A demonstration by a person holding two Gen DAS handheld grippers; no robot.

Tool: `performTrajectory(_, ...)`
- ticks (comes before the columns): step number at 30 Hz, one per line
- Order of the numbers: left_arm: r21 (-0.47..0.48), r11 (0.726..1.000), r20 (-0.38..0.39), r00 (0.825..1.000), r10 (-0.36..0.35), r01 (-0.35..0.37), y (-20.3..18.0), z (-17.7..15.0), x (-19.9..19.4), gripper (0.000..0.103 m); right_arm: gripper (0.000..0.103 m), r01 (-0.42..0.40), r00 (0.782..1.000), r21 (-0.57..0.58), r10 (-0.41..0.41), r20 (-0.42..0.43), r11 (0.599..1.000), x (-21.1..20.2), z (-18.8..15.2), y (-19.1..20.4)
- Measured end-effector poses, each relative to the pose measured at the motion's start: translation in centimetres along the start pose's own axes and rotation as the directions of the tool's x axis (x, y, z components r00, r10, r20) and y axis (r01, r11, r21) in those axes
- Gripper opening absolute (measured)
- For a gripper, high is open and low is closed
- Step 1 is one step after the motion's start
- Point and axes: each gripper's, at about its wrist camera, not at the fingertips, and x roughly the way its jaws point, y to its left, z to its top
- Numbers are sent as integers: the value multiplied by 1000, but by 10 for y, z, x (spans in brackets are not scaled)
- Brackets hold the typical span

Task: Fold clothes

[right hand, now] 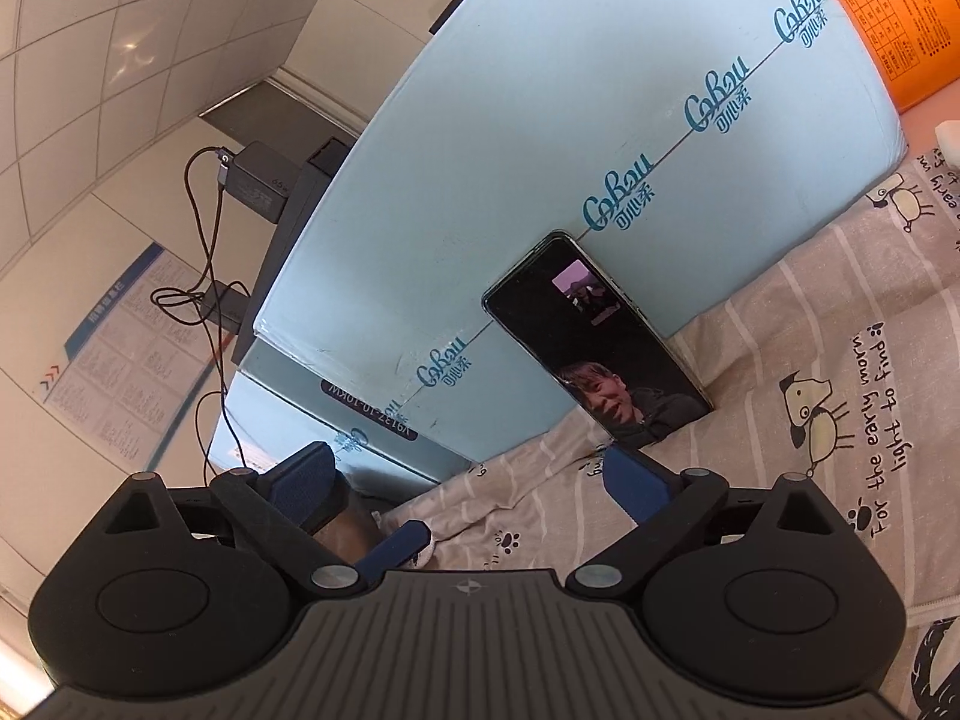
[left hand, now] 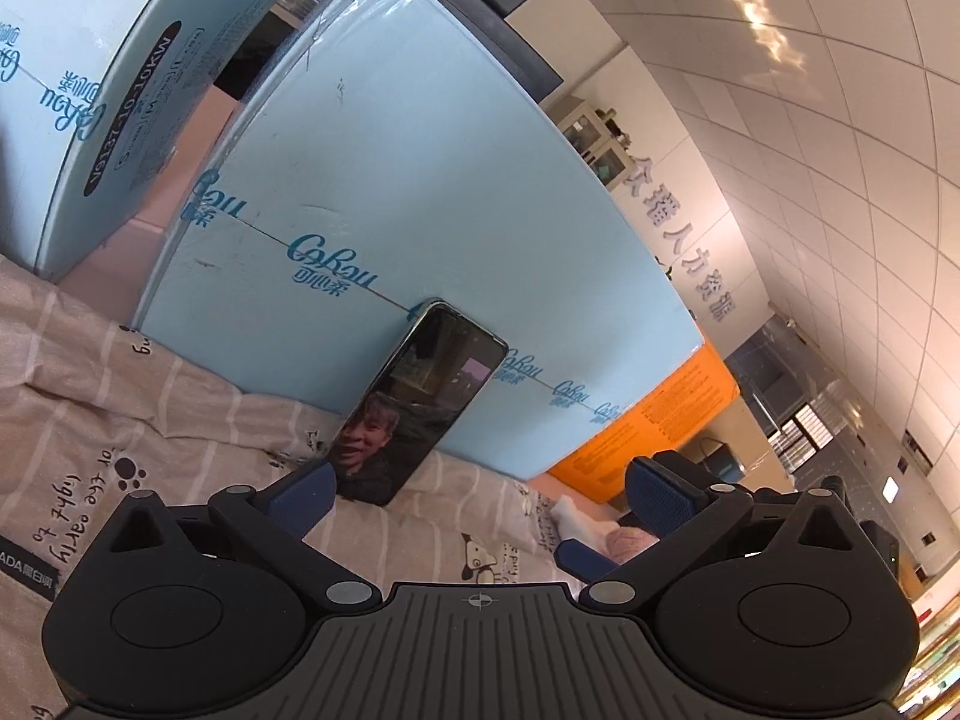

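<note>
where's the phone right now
The phone stands tilted on the patterned sheet, leaning back against the light blue box. In both wrist views it sits near centre, just beyond the gripper tips.

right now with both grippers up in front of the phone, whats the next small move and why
Probably tip both grippers down toward the striped printed cloth. The left gripper and right gripper both have their jaws open with nothing between them, and both face the phone leaning on the light blue carton instead of the fabric. No garment edge is lined up for a grasp yet.
</note>
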Motion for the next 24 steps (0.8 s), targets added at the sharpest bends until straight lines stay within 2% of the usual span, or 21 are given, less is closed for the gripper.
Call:
performTrajectory(3, -7, 1000, 17, 1000, -7, 8, 2, 1, -3, 103, 83, 2, 1000, 24, -2, 14, 1000, -2, -2, -7)
performTrajectory(5, 7, 1000, 27, 1000, -4, 4, 1, 0, -5, 102, 70, 3, 1000, 27, -4, 22, 1000, -4, -3, -8)
performTrajectory(8, 19, 1000, 29, 999, 13, -14, -1, -2, -6, 102, 64, 13, 999, 30, -14, 29, 999, -7, -5, -9)
performTrajectory(12, 33, 998, 19, 999, 45, -46, -6, -6, -7, 102, 65, 41, 999, 42, -42, 29, 998, -11, -9, -11)
performTrajectory(15, 90, 991, 31, 995, 95, -98, -16, -11, -15, 102, 68, 53, 998, 36, -54, 25, 998, -18, -14, -11)
performTrajectory(17, 141, 980, 47, 990, 135, -140, -23, -15, -23, 103, 71, 67, 997, 22, -68, 30, 998, -26, -18, -10)
performTrajectory(19, 197, 963, 67, 982, 175, -185, -31, -20, -30, 103, 82, 96, 994, 6, -96, 43, 995, -34, -21, -9)
performTrajectory(21, 256, 940, 86, 974, 208, -223, -39, -26, -35, 103, 83, 128, 990, -18, -127, 63, 992, -43, -23, -7)
performTrajectory(24, 311, 928, 77, 978, 192, -207, -43, -36, -39, 103, 89, 162, 984, -51, -157, 87, 985, -55, -27, -5)
